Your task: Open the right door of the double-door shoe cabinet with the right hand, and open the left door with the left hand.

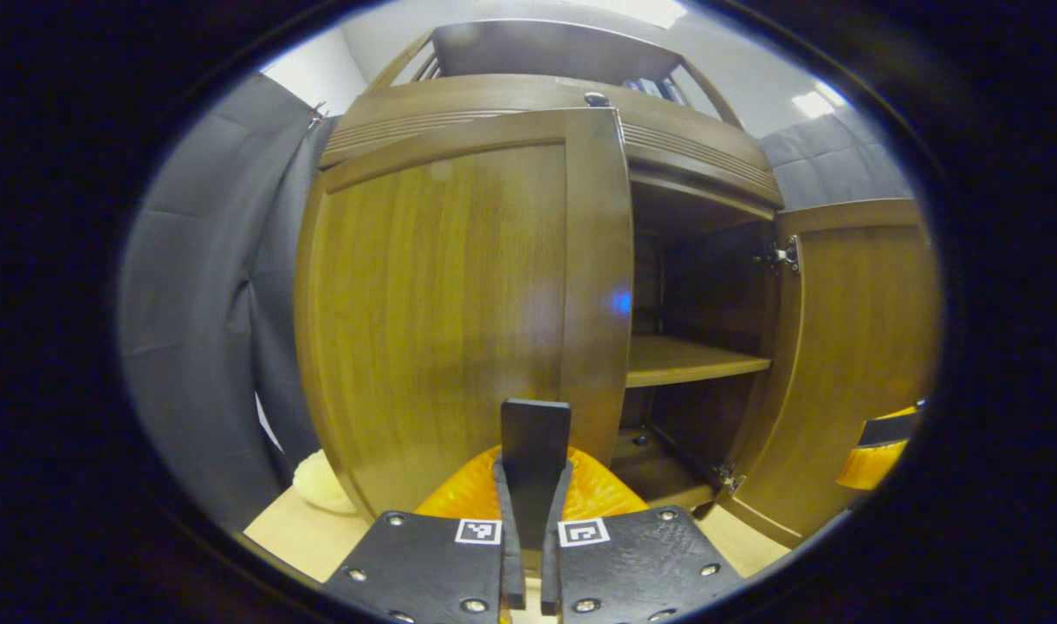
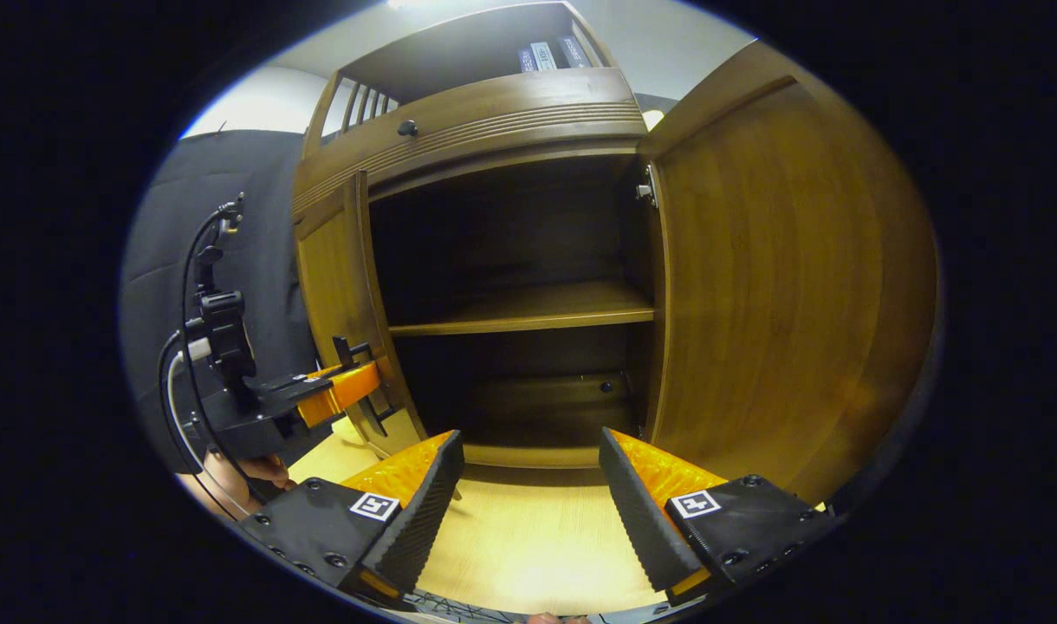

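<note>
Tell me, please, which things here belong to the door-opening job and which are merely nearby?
Job: left door, left gripper shut on its handle; right door, swung open; right gripper, open.
Nearby: inner shelf, books on top, grey curtain.

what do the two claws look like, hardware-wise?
Each claw, left and right, has dark bolted plates with square black-and-white tags and orange ribbed finger backs. In the right gripper view, the left claw shows an orange bar on a dark frame with looping black cables.
</note>
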The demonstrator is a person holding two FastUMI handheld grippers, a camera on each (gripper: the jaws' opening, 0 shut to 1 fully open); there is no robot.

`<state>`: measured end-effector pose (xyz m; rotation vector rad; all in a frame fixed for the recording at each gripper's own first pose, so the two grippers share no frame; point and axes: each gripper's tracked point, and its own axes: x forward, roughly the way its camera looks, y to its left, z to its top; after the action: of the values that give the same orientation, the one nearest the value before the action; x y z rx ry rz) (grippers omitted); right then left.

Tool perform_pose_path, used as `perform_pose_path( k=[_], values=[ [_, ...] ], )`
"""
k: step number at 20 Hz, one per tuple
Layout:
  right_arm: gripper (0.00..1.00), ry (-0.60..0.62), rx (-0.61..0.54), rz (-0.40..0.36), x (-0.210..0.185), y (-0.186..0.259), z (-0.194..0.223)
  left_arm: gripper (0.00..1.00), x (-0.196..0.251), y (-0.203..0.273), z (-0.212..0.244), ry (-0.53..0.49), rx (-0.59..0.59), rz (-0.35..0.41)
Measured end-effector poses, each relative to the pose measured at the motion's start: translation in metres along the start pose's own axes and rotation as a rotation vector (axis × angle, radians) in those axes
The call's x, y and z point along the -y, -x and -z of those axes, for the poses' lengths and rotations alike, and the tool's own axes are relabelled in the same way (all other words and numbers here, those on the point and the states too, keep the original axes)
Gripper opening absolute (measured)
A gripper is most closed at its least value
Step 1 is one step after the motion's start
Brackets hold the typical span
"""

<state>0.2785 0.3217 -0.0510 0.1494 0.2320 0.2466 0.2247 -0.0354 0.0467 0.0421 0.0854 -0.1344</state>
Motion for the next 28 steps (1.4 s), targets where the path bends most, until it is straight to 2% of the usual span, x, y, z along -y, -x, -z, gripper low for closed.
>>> perform_pose_path(
  k=[11, 16, 19, 20, 21, 24, 25, 26, 28],
  values=[
    [0.92, 0.017, -0.043, -0.043, -0.042, 0.042, 0.030, 0.09, -0.003, 0.007, -0.009, 0.018, 0.023, -0.047],
    [0.92, 0.017, -0.043, -0.029, -0.049, 0.054, 0.036, 0.08, -0.006, 0.008, -0.011, 0.028, 0.035, -0.065],
    [0.98, 0.023, -0.037, -0.026, -0.052, 0.058, 0.036, 0.07, -0.010, 0.012, -0.012, 0.071, 0.044, -0.057],
    [0.98, 0.027, -0.026, -0.025, -0.053, 0.060, 0.034, 0.08, -0.012, 0.014, -0.015, 0.070, 0.049, -0.053],
    [0.92, 0.030, -0.016, -0.021, -0.054, 0.060, 0.032, 0.08, -0.012, 0.014, -0.016, 0.056, 0.058, -0.049],
    [0.93, 0.027, -0.004, -0.014, -0.057, 0.058, 0.027, 0.08, -0.012, 0.016, -0.021, 0.057, 0.075, -0.025],
    [0.98, 0.026, -0.007, -0.013, -0.058, 0.057, 0.027, 0.09, -0.012, 0.017, -0.022, 0.070, 0.083, -0.011],
    [0.93, 0.024, -0.010, -0.013, -0.060, 0.056, 0.026, 0.07, -0.014, 0.016, -0.019, 0.080, 0.091, 0.003],
    [0.93, 0.025, -0.016, -0.016, -0.062, 0.056, 0.027, 0.09, -0.018, 0.016, -0.021, 0.093, 0.105, 0.029]
  ],
)
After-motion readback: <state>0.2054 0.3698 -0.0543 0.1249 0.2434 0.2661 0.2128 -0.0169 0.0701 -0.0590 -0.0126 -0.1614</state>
